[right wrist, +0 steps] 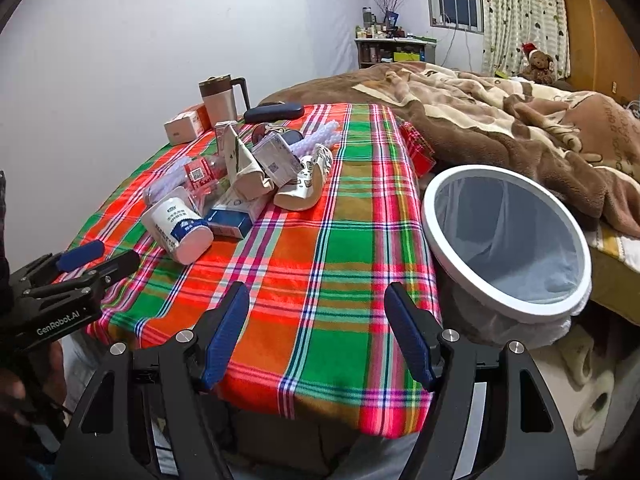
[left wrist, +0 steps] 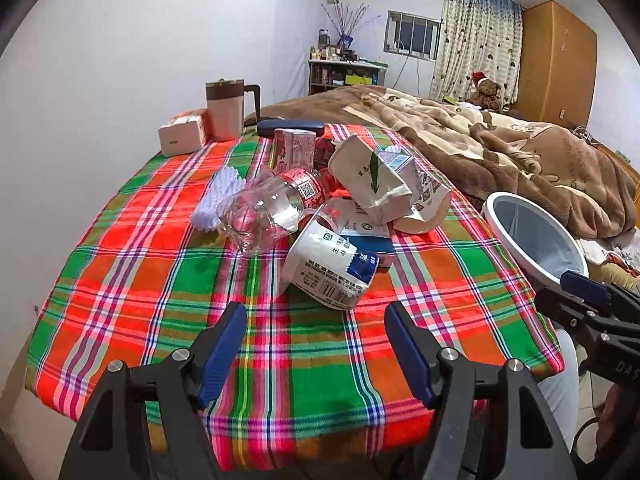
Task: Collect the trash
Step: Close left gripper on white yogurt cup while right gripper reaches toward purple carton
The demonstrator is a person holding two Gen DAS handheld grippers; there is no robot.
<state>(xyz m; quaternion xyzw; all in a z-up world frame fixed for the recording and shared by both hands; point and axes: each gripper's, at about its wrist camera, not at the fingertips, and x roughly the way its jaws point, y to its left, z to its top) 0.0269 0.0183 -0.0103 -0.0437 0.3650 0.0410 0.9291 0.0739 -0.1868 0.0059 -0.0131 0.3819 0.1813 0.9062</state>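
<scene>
A heap of trash lies on the plaid tablecloth (left wrist: pixel 160 280): a tipped white yogurt cup (left wrist: pixel 328 268) nearest, a clear plastic bottle (left wrist: pixel 264 208) with a red label, a crumpled cream carton (left wrist: pixel 372 176), a red carton (left wrist: pixel 294 148) and a blue-white box (left wrist: pixel 368 240). My left gripper (left wrist: pixel 316 344) is open and empty just in front of the cup. My right gripper (right wrist: pixel 316 332) is open and empty over the table's near edge, left of the white-rimmed trash bin (right wrist: pixel 508 240). The cup (right wrist: pixel 178 224) also shows in the right wrist view.
A brown-lidded mug (left wrist: pixel 226 108), a small pink box (left wrist: pixel 182 134) and a dark glasses case (left wrist: pixel 290 126) stand at the table's far side. A bed with a brown blanket (left wrist: pixel 500 140) lies to the right. White slippers (right wrist: pixel 592 372) lie on the floor by the bin.
</scene>
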